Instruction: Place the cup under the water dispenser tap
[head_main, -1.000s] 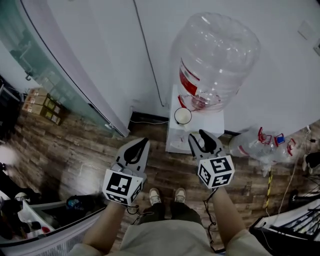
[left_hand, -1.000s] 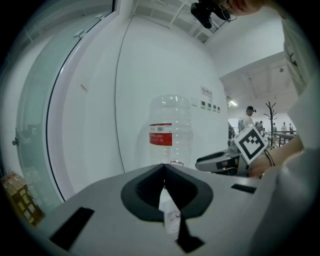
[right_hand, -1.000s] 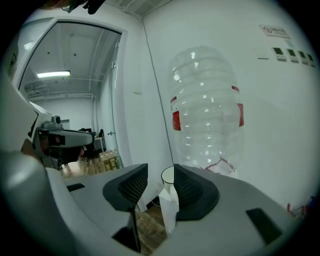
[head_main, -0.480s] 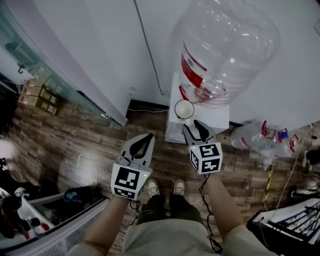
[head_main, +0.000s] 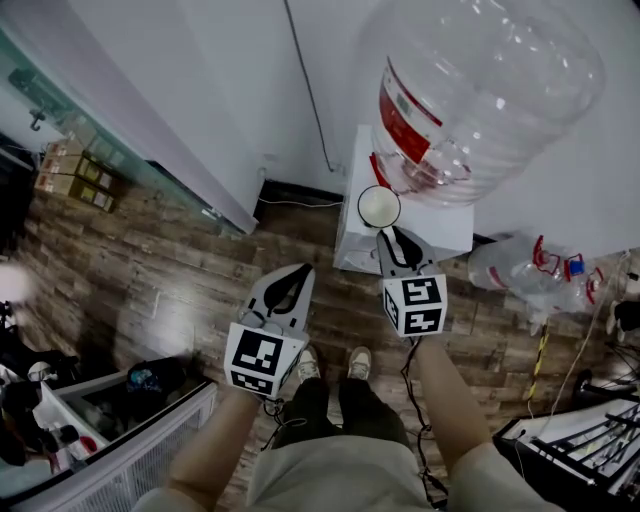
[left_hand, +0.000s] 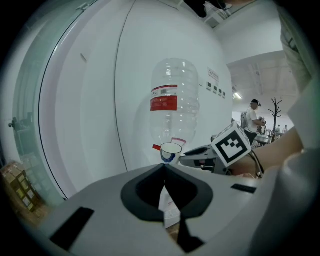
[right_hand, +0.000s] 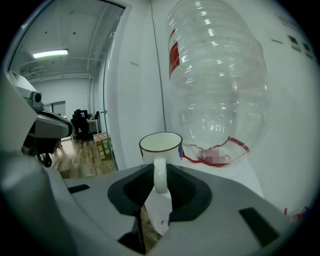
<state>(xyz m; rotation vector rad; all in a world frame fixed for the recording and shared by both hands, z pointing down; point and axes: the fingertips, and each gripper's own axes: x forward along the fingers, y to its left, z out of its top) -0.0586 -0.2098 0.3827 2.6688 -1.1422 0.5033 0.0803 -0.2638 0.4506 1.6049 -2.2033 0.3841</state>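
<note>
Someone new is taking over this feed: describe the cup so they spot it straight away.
Find the white water dispenser against the wall, topped by a big clear upturned bottle with a red label. The cup sits on the dispenser's top, beside the bottle's neck. It is a small white mug with a dark rim and a loop handle, unlike the see-through bottle.

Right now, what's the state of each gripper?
Left gripper: closed, empty.
Right gripper: jaws have just been closing and now grip the handle of the cup.
</note>
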